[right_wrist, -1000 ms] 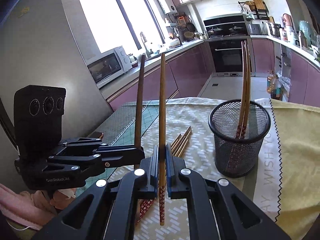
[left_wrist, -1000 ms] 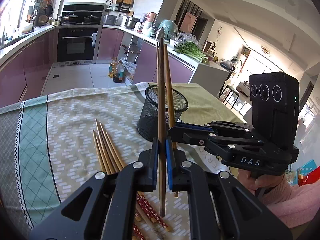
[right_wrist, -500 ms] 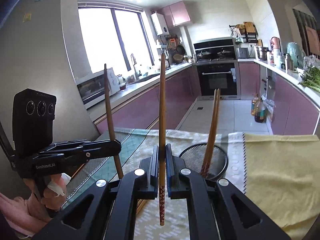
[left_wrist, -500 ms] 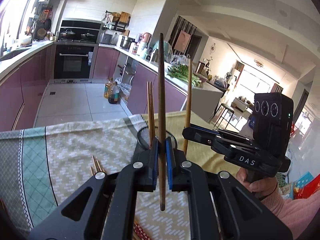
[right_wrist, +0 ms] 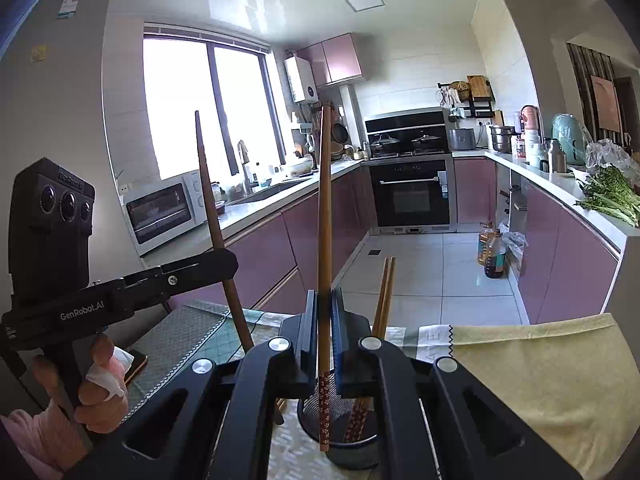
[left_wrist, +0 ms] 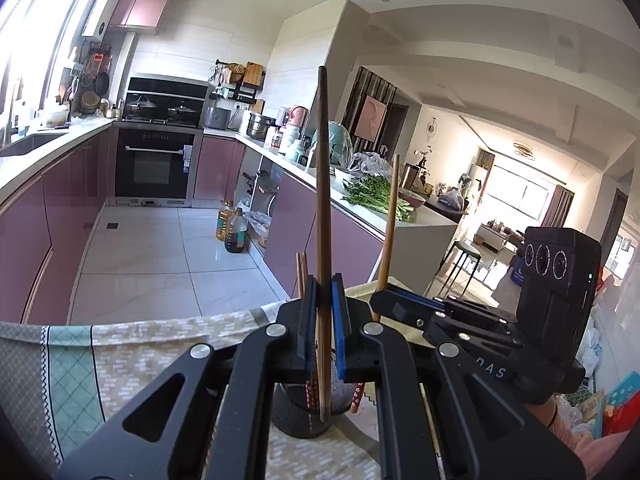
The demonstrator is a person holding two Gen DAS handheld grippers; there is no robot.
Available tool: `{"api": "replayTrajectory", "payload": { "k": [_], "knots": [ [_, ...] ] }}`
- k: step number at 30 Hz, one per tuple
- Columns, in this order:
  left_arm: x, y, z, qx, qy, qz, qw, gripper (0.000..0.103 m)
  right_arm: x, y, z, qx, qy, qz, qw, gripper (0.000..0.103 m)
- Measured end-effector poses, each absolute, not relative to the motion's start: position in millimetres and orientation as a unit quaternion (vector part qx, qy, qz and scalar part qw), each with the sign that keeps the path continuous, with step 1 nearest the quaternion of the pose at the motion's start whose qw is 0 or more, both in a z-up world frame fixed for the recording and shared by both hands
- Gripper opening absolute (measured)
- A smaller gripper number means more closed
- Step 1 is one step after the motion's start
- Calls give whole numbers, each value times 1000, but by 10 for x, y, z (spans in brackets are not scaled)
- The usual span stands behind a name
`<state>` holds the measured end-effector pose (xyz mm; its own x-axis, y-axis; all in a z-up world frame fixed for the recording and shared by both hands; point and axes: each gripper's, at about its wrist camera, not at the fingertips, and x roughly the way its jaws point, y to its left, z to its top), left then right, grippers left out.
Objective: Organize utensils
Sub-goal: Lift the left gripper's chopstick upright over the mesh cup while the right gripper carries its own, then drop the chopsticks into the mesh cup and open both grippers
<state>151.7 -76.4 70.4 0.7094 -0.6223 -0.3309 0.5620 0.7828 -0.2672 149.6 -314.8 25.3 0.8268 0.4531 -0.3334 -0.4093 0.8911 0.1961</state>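
Landmark for all positions: the black mesh holder (right_wrist: 340,420), standing on the patterned tablecloth (left_wrist: 132,360).

Right wrist view, left to right. Well left of the holder, a hand (right_wrist: 96,384) in a pink sleeve grips the handle of the left gripper (right_wrist: 224,264). Its jaws are clamped on a dark brown chopstick (right_wrist: 208,196), which stands nearly upright, tip uppermost, leaning slightly left; its lower end passes behind the right tool's frame just left of the holder. Directly above the holder, the right gripper (right_wrist: 325,332) has its jaws pressed together on a lighter chopstick (right_wrist: 325,220) with a red patterned end. That chopstick is upright, and its patterned end hangs over the holder's mouth; whether it touches the mesh cannot be told. Inside the holder, to the right of the held piece, a pair of chopsticks (right_wrist: 384,292) leans with patterned ends down. Right of the holder lies a yellow-green cloth (right_wrist: 540,368).

Left wrist view, left to right. The tablecloth extends left of the holder (left_wrist: 296,412). The left gripper (left_wrist: 323,320) is closed on the dark brown chopstick (left_wrist: 323,200), its lower end hanging in front of the holder's rim. Just right, the right gripper (left_wrist: 384,300) carries its chopstick (left_wrist: 390,224) upright.
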Motion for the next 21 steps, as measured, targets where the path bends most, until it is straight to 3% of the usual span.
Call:
{"api": "replayTrajectory", "payload": {
  "k": [8, 21],
  "knots": [
    [1651, -1012, 630, -50, 202, -306, 929, 8, 1657, -3123, 182, 48, 183, 207, 960, 5],
    [1820, -1199, 83, -13, 276, -309, 910, 8, 1788, -3066, -181, 41, 242, 195, 950, 5]
  ]
}}
